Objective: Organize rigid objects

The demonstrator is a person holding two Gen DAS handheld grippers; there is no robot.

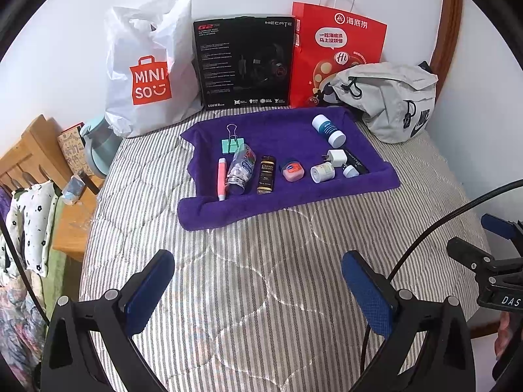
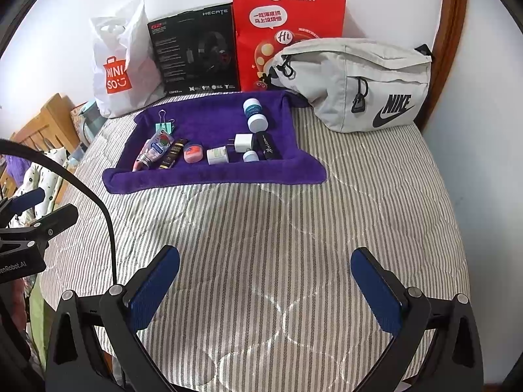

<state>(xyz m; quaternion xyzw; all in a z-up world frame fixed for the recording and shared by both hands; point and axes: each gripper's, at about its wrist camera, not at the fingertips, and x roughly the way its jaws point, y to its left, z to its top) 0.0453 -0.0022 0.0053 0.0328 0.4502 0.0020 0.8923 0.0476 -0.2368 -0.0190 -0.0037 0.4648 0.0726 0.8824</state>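
Along the front edge of the purple towel (image 1: 287, 196) small items are lying close-packed while both the left gripper (image 1: 258, 281) and right gripper (image 2: 264, 277) are hovering spread and empty over the bed, risking knocking neighbours when reaching.

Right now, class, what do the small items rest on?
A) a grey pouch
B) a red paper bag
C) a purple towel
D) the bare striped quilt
C: the binder clip, the white plug and the others all lie on the purple towel, which is spread over the quilt.
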